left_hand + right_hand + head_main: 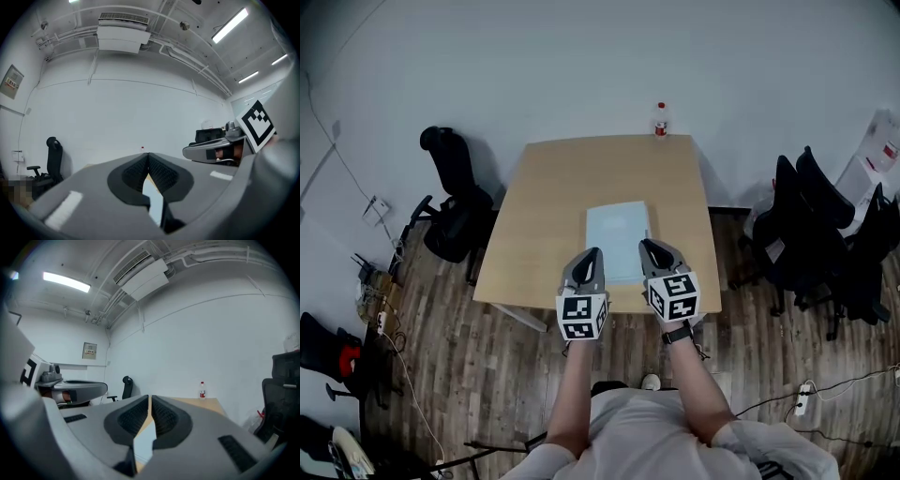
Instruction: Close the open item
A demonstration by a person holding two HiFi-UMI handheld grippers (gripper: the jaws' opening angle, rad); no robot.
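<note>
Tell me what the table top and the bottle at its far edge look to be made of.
Table top: wood or wood-look laminate, matte; even tan colour, no glare. Bottle: probably clear plastic; pale see-through body, red cap, label band.

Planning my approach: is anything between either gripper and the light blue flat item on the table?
Nothing visible does. The left gripper and right gripper, jaws together, hang over the near edge of the light blue item. The only other thing on the table, a bottle, stands at its far edge.
</note>
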